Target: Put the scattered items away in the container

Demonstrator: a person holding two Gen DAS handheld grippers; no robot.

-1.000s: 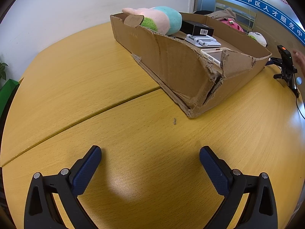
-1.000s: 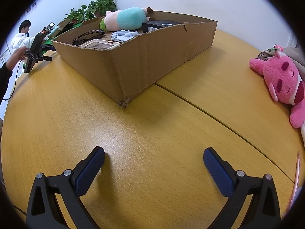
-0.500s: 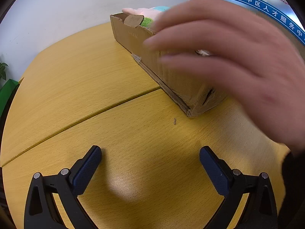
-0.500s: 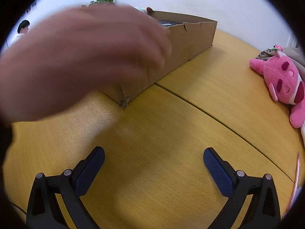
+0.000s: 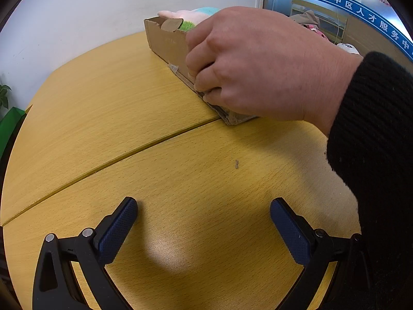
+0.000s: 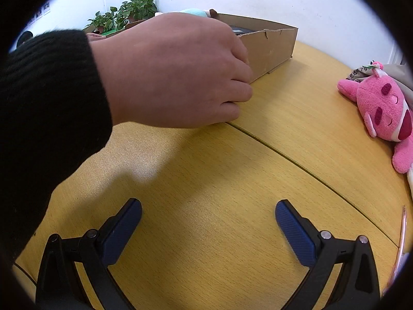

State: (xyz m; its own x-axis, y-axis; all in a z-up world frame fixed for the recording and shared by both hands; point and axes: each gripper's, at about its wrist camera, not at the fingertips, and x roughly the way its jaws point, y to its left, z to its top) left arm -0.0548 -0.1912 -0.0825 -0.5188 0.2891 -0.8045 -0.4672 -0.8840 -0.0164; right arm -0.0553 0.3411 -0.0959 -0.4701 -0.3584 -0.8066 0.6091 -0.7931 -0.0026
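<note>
- The left gripper [image 5: 204,215] sits low over the yellow wooden table [image 5: 103,108], its two blue-padded fingers [image 5: 117,230] spread wide with nothing between them.
- The right gripper [image 6: 208,217] rests the same way at 6 o'clock in its own view, blue pads [image 6: 294,232] wide apart and holding nothing, bare tabletop between them.
- A seam [image 6: 296,160] between two table sections runs across the wood just beyond both grippers.
- A bare hand [image 5: 258,62] in a black knit sleeve [image 5: 374,142] reaches in from 3 o'clock in the left view and from 9 o'clock in the right view; its curled fingers grip the near corner of the cardboard box [image 5: 165,42].
- The cardboard box, the container, lies past the seam at about 12 o'clock; the hand hides most of it in both views.
- Inside the box, at its far end, lies a plush toy [image 5: 191,16] in pink, teal and green, poking above the rim; a black flat box [image 6: 241,29] shows just over the torn wall in the right view. The rest of the contents cannot be seen.
- A pink plush toy [image 6: 382,111] lies on the table outside the box, at 3 o'clock in the right view, well apart from it.
- Potted plants [image 6: 129,13] stand beyond the box against the white wall.
</note>
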